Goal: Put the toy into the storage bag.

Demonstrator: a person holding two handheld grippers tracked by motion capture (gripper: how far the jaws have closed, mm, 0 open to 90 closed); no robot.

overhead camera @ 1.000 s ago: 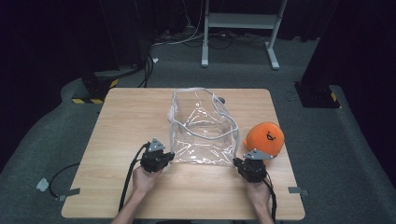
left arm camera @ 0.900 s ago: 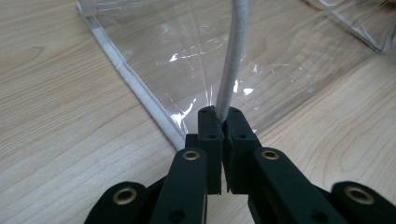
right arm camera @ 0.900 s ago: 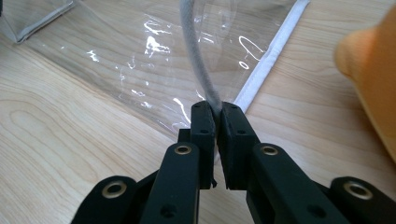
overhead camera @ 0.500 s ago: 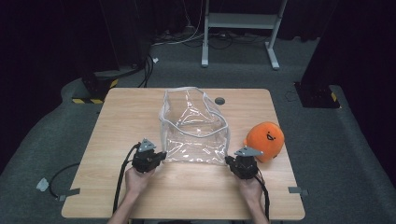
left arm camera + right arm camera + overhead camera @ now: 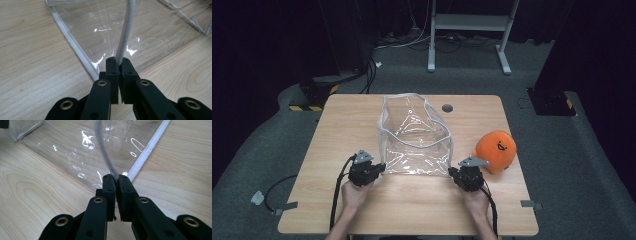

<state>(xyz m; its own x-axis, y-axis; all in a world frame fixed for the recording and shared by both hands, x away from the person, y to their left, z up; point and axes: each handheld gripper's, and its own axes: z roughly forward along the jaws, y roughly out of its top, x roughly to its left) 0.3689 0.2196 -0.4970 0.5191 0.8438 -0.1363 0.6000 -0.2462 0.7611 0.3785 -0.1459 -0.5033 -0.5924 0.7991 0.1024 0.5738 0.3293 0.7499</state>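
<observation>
A clear plastic bag (image 5: 414, 137) with white piping lies open on the wooden table (image 5: 337, 125), mouth facing the person. My left gripper (image 5: 379, 166) is shut on the bag's white rim at its near left corner; that rim (image 5: 124, 37) rises from between the jaws of my left gripper (image 5: 118, 62). My right gripper (image 5: 453, 172) is shut on the rim at the near right corner, where the white piping (image 5: 103, 150) curves up out of my right gripper (image 5: 115, 178). An orange plush toy (image 5: 496, 150) sits just right of the bag, beside the right gripper.
A dark round hole (image 5: 447, 108) marks the table behind the bag. A white desk frame (image 5: 467, 30) and cables stand on the grey floor beyond. A black-and-yellow striped block (image 5: 314, 97) lies off the table's far left corner.
Both grippers, holding the bag's near rim, have shifted left and toward the person, dragging the bag with them. The gap between the bag and the orange toy has widened.
</observation>
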